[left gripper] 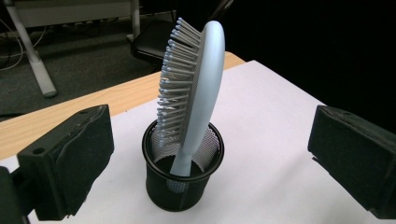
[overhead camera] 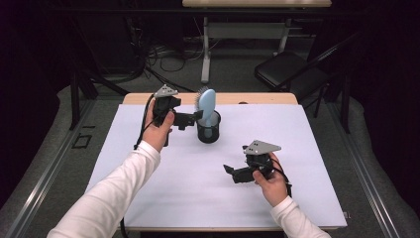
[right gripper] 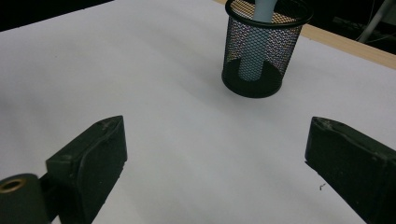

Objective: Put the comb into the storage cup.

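From the high view, a black mesh cup (overhead camera: 208, 130) stands upper centre on the white table cover (overhead camera: 148, 198), a pale blue hairbrush (overhead camera: 206, 105) standing handle-down in it; the left gripper (overhead camera: 190, 119) sits just left of the cup, the right gripper (overhead camera: 232, 172) lower right, well apart. In the left gripper view, jaws spread wide, holding nothing, the cup (left gripper: 183, 186) and brush (left gripper: 196, 88) centred between them. In the right gripper view, jaws wide and empty; the cup (right gripper: 259, 51) is at the upper right.
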The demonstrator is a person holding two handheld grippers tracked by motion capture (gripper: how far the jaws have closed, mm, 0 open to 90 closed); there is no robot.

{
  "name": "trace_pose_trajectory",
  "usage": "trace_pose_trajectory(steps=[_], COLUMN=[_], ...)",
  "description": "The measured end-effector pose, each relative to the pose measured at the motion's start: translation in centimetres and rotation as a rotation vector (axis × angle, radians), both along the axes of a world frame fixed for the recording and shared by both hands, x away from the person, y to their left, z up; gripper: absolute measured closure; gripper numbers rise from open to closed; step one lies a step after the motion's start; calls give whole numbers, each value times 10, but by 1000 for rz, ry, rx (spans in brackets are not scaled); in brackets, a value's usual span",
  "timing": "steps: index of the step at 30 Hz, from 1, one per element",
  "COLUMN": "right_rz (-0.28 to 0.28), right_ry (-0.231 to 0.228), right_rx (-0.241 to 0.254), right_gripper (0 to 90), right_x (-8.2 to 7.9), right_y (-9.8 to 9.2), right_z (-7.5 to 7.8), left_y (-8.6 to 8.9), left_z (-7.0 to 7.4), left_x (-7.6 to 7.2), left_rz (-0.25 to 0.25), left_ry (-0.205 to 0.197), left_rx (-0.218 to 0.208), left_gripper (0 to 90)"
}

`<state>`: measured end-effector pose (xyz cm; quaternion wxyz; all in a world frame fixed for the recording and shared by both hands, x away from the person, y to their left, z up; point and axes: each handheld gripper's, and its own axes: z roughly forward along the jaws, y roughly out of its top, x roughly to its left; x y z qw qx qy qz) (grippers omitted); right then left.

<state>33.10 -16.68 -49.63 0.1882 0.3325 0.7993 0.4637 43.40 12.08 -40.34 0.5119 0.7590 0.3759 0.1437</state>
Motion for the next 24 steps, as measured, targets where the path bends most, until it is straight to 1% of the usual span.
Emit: trace_pose_trajectory(steps=[1,7,9,13,19,24], right_rz=[1,4,4,0,-4,-8], right_ry=[0,-2,-2,-1,-2,-3], right_rx=[1,-5,-5,-8,-4,-10], right_gripper=[50,48,47,47,48,48], right_x=[0,-2,-3,-4,-5,-8], right_y=[1,3,3,1,-2,-4], right_z=[1,4,5,7,10,12], left_y=[1,9,12,19,28,33], left_z=[0,4,5,4,6,7], left_x=[-1,-9,-11,-17,-24,-31], left_rz=[3,-14,-15,-23,-25,-27], left_ry=[0,1,4,13,25,19], left_rx=[-4,8,0,1,14,27], left_gripper=[6,6,6,6,6,6])
